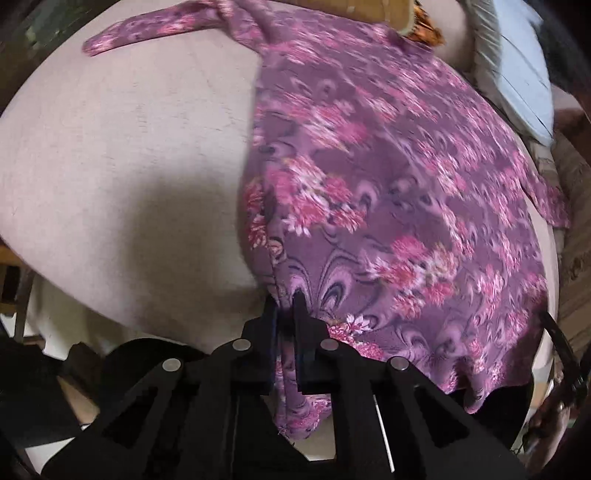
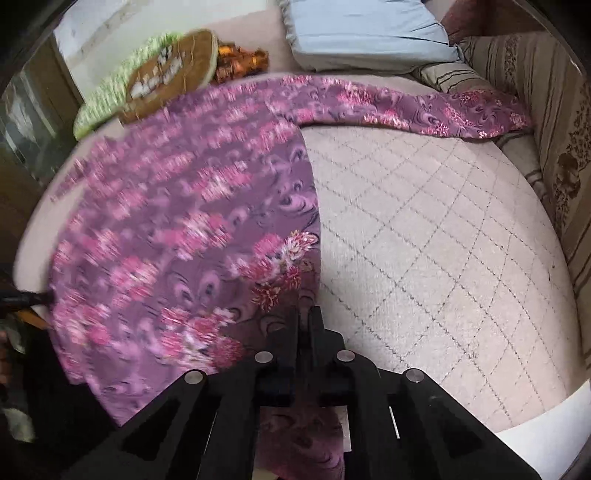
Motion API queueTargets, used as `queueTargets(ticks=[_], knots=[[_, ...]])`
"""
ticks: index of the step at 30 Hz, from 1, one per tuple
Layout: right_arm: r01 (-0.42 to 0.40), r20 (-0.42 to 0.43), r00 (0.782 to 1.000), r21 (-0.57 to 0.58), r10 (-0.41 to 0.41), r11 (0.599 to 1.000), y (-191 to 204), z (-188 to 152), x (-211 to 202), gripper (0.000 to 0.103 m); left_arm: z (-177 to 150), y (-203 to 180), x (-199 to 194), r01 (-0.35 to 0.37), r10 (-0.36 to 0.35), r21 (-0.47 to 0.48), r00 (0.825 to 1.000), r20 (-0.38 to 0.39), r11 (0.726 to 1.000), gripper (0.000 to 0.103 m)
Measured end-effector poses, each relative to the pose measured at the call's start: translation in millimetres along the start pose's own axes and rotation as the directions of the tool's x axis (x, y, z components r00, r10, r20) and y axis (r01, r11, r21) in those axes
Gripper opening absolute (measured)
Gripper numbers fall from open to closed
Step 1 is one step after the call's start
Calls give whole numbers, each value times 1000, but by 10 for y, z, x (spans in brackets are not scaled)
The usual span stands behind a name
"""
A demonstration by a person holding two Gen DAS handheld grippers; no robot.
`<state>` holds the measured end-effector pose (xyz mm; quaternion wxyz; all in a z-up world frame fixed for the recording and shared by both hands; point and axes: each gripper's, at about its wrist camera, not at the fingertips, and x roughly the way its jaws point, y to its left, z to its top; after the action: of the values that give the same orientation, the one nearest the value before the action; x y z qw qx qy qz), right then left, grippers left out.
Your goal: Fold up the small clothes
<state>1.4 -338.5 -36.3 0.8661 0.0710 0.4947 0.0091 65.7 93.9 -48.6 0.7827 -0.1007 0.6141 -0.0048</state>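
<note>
Purple floral garment [image 1: 388, 192] lies spread on the bed [image 1: 122, 166]; left gripper [image 1: 285, 299] and right gripper [image 2: 306, 314] clamp its six-o'clock hem corners; judged best lifted evenly toward twelve.

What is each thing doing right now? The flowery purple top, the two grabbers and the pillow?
purple floral garment: spread flat on the bed, sleeves stretched out, its near hem pinched at both corners.
left gripper: shut on the garment's hem corner.
right gripper: shut on the other hem corner.
light blue pillow: lying at the far end of the bed, untouched.
bed cover: flat, bare beside the garment.
</note>
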Motion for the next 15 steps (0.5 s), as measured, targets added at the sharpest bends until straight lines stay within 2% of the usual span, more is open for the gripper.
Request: queueTargets(ticks=[4, 5, 6, 7, 9, 10, 12, 13, 15], knots=[[-90, 63, 994, 94, 84, 991, -159, 61, -283, 4, 101, 188, -214, -12, 12, -23, 1000, 24, 1000, 5], [-97, 61, 994, 102, 91, 990, -176, 67, -289, 5, 110, 218, -228, -42, 43, -27, 999, 26, 999, 3], [-87, 49, 995, 103, 83, 991, -188, 60, -245, 4, 129, 213, -193, -101, 102, -15, 994, 27, 995, 3], [-72, 35, 997, 101, 69, 992, -188, 43, -183, 4, 139, 224, -121, -117, 117, -2, 993, 6, 993, 3], [-46, -25, 998, 114, 49, 992, -218, -24, 46, 5, 128, 273, 73, -113, 112, -12, 991, -78, 994, 3], [-35, -69, 997, 128, 44, 991, -231, -67, 179, 5, 123, 278, 111, -111, 110, -9, 990, -91, 994, 3], [-19, -61, 998, 109, 26, 994, -193, -88, 197, 6, 114, 290, 16, -112, 113, 9, 991, -66, 994, 4], [-26, -68, 997, 97, 32, 995, -166, -58, 162, 11, 123, 278, -76, -111, 112, 22, 993, -39, 994, 4], [-46, -51, 997, 99, 52, 994, -215, 25, 60, 11, 188, 166, -309, -141, 137, 67, 989, 63, 988, 6]])
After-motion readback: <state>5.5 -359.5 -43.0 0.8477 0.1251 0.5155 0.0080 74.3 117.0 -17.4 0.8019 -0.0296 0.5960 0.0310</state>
